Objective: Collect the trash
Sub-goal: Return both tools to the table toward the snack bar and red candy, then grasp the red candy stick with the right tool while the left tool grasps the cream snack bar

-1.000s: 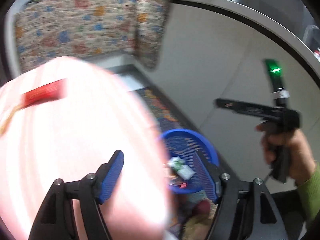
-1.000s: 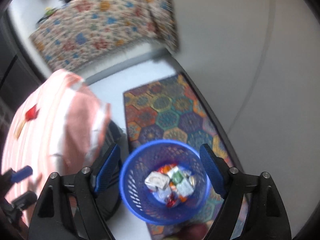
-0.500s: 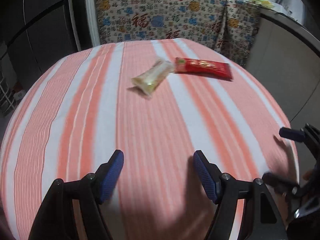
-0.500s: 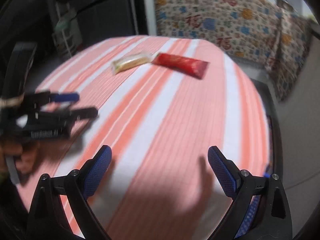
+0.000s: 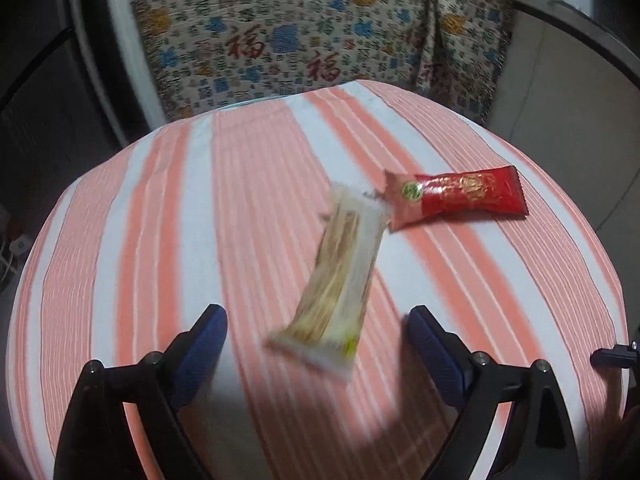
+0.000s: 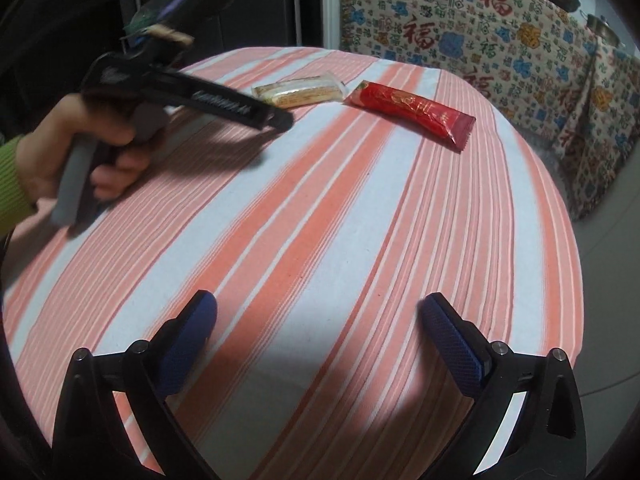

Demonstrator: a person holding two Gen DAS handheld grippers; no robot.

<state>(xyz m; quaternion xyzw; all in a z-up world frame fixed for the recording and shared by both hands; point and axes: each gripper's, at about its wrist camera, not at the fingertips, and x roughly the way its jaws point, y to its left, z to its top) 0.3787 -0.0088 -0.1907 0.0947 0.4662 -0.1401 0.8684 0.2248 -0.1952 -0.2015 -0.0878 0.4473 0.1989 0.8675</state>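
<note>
— Wrappers on the striped table (image 5: 168, 208): which hand is nearer?
— Left. The left gripper (image 5: 316, 340), jaws just opened wide and empty, has the clear wrapper (image 5: 340, 276) directly ahead, long axis running away from it. The red wrapper (image 5: 456, 198) touches its far end; the right gripper (image 6: 318, 336), also opened wide, hangs well back.

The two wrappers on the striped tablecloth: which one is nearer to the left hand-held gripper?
The clear yellowish wrapper. One end of it lies close to the open fingers of the left hand-held gripper, while the red wrapper lies farther away, at its other end.
</note>
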